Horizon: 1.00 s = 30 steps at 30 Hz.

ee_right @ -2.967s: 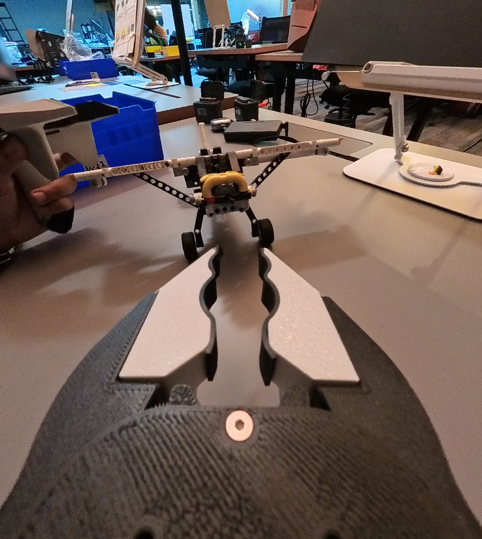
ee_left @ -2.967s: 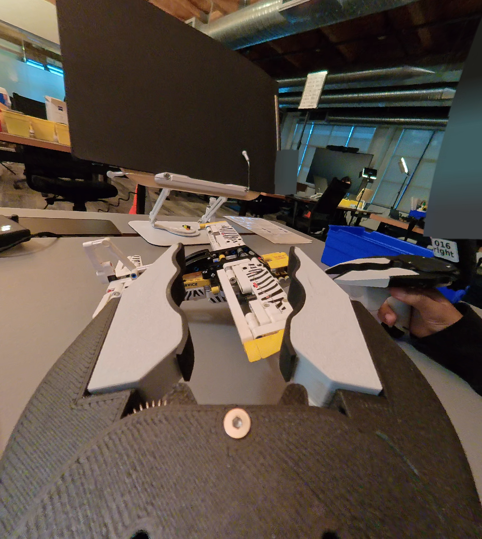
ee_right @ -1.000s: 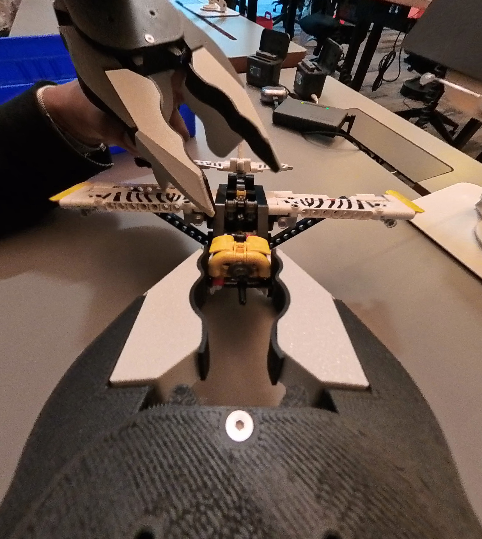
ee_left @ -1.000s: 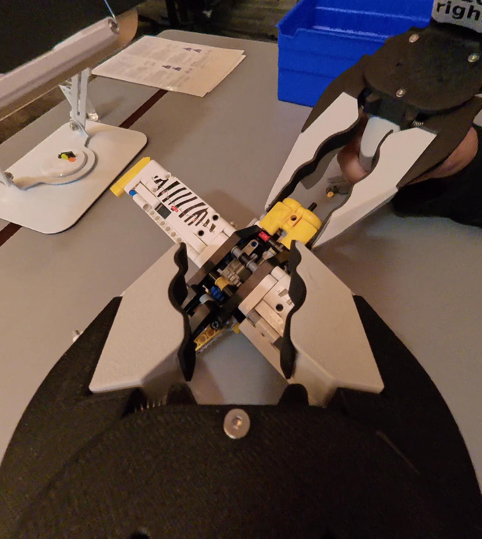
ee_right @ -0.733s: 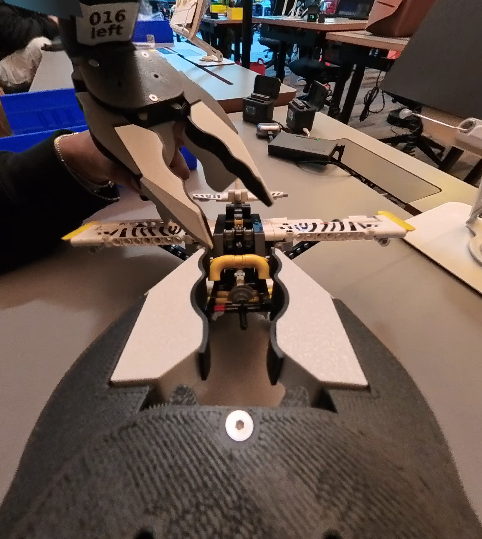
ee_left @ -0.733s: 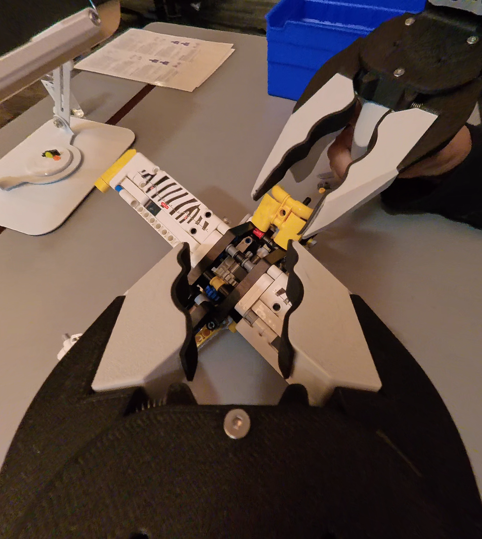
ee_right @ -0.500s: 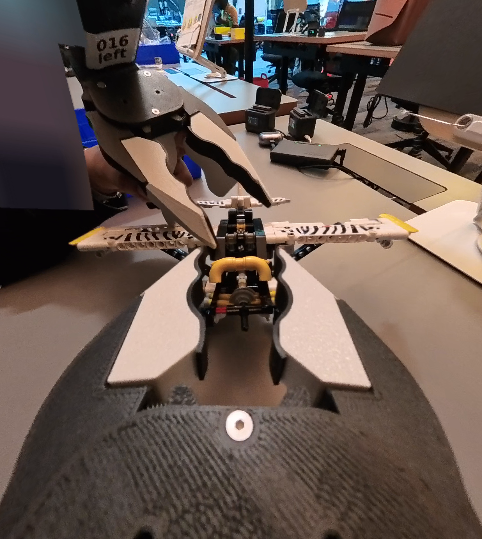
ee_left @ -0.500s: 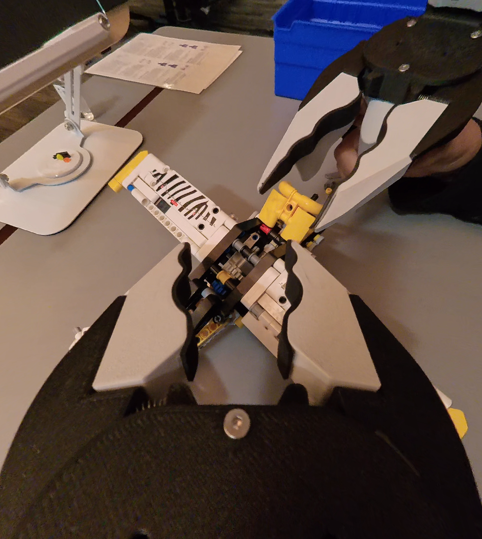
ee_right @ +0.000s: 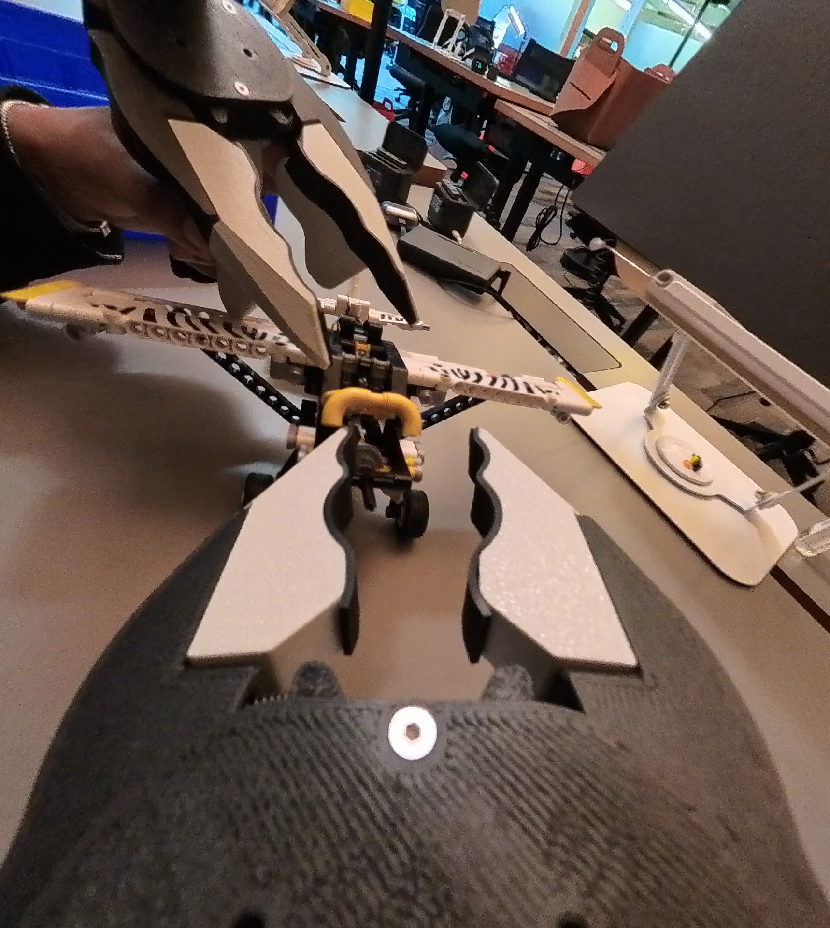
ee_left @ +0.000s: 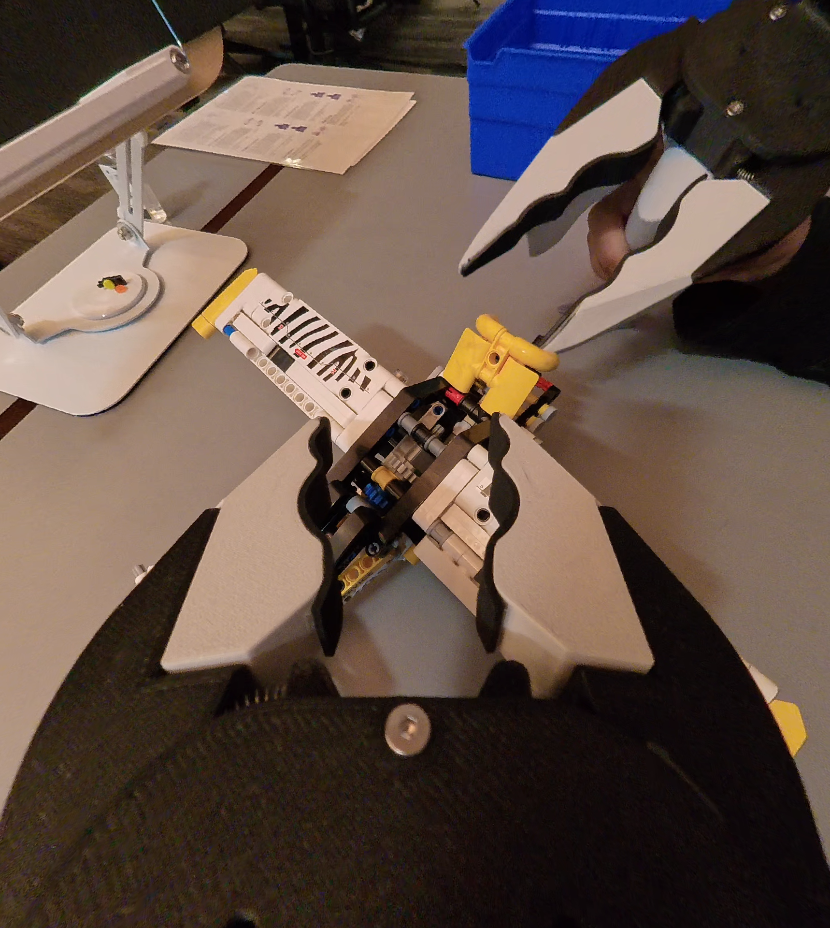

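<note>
on the grey counter stands a brick-built toy plane, white wings with black stripes and yellow tips, a black body and a yellow nose hoop. its wings run crosswise in the right wrist view, and its body lies diagonally from lower left toward upper right in the left wrist view.

the left hand-held gripper comes down from above and straddles the black body where the wings meet it; its fingers look closed against the body's sides, pinching it. it is the nearer of the two. the left hand holds it steeply tilted, tips down.

the right hand-held gripper lies low and nearly level, facing the plane's nose head-on. its fingers are spread: the left one overlaps the nose beside the hoop, the right one stands clear with bare counter showing between, so nothing is gripped.

around them: a white stand base near one wingtip, printed sheets, a blue bin behind the right hand-held gripper, and a black power pack farther back.
</note>
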Each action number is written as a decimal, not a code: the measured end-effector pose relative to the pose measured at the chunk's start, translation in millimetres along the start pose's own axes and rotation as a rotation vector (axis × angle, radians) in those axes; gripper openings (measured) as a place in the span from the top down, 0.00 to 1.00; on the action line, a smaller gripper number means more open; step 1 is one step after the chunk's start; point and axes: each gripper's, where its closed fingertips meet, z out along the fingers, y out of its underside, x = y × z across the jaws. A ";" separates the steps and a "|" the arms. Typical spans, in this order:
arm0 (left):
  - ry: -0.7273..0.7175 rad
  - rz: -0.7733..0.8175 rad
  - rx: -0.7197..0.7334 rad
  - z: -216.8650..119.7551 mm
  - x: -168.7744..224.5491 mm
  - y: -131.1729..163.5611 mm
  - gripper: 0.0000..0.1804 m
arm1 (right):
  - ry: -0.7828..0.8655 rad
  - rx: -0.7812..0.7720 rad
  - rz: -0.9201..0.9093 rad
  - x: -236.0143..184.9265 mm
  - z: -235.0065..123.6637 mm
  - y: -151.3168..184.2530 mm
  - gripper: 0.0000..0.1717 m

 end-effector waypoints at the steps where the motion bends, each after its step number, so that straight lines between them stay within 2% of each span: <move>1: 0.001 -0.004 0.005 0.3 0.0 -0.4 0.66 | 0.005 -0.005 0.009 -0.8 2.0 -0.1 0.77; 6: 0.032 -0.034 0.025 2.8 3.4 -1.5 0.66 | 0.034 0.001 0.139 10.2 0.3 1.8 0.78; 10: 0.069 -0.028 0.023 5.6 12.5 -2.6 0.72 | -0.015 0.057 0.316 14.2 -2.9 -1.8 0.80; 12: 0.047 -0.009 0.022 4.9 11.2 -3.7 0.72 | -0.017 0.046 0.324 15.3 -3.9 0.7 0.79; 15: 0.029 -0.003 0.041 2.0 8.2 -5.1 0.67 | 0.026 0.059 0.298 22.8 -10.0 -0.1 0.80; 21: -0.014 -0.101 0.121 -16.6 -21.0 -5.8 0.55 | -0.040 0.140 0.369 20.0 -16.8 -10.7 0.80; 24: -0.097 -0.160 0.233 -37.3 -50.5 -11.1 0.47 | 0.001 0.159 0.376 27.0 -20.6 -12.1 0.76; 26: -0.192 -0.173 0.342 -55.3 -72.0 -16.6 0.46 | 0.014 0.188 0.368 28.6 -24.7 -16.4 0.75; 30: -0.151 -0.212 0.438 -70.4 -76.8 -19.4 0.46 | -0.071 0.250 0.314 8.4 -32.3 -28.4 0.74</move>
